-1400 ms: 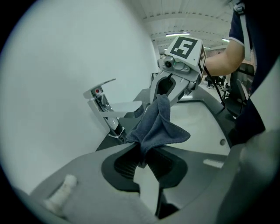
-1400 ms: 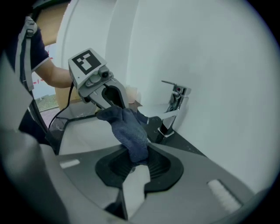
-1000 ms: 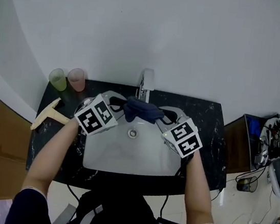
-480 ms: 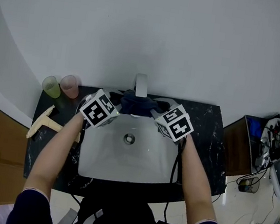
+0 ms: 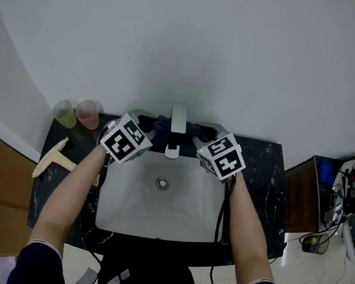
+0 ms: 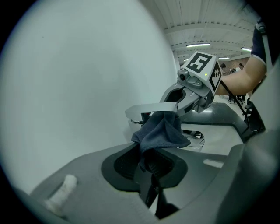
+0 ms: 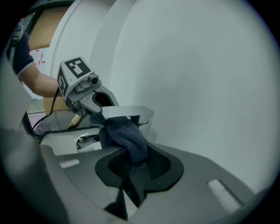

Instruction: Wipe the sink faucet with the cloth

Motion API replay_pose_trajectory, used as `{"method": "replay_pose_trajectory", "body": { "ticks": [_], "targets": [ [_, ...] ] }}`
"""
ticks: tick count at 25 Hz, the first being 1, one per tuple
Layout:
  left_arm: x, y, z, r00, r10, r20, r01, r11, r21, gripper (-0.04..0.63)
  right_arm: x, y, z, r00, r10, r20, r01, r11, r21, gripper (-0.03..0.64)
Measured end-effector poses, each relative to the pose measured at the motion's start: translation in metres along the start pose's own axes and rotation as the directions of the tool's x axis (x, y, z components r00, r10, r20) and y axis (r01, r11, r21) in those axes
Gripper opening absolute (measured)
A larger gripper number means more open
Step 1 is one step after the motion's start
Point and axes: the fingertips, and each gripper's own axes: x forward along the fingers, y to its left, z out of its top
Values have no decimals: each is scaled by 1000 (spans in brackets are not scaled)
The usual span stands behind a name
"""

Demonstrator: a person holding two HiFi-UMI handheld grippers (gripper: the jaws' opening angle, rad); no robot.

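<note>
My left gripper (image 6: pixel 149 165) has its jaws narrow, pinched on one end of the cloth (image 6: pixel 159 133). The right gripper (image 7: pixel 136 166) is nipped down the same way on the other end. From each pair of jaws the cloth runs up to the faucet (image 5: pixel 178 120) and passes under its flat top. The stretch that lies against the faucet body is hidden from me in both gripper views.

In the head view I catch only dark blue scraps of cloth on either side of the faucet, towards the wall, and the marker cubes cover the jaws there. I cannot tell how firmly the cloth bears on the metal.

Below the faucet lies the white sink (image 5: pixel 129 203), set in a black counter (image 5: pixel 260 182). Left of the faucet, by the wall, stand a green cup (image 5: pixel 65 113) and a pink cup (image 5: pixel 89 114), just beside each other. A wooden tool (image 5: pixel 54 159) lies nearer me. Far right of the faucet, past the counter's edge, sits clutter (image 5: pixel 348 188) too small to sort out and cut off by the frame.
</note>
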Motion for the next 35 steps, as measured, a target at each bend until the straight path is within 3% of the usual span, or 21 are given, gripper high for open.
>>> {"method": "replay_pose_trajectory", "body": {
  "ticks": [11, 19, 25, 31, 35],
  "targets": [
    [-37, -14, 21, 996, 51, 76, -52, 999, 15, 49, -36, 15, 23, 997, -53, 61, 56, 997, -49, 67],
    [-62, -38, 13, 994, 66, 90, -65, 998, -20, 49, -55, 47, 21, 996, -34, 79, 37, 999, -36, 67],
    [-81, -60, 11, 984, 105, 147, -88, 989, -115, 48, -72, 67, 16, 989, -14, 146, 15, 1000, -4, 67],
    [-110, -85, 19, 962, 114, 250, -51, 968, -245, 44, -84, 87, 9, 974, -9, 227, -12, 996, 92, 76],
    [-135, -87, 13, 947, 151, 283, -56, 946, -320, 44, -96, 108, 12, 963, -34, 266, -10, 987, 163, 160]
  ]
}}
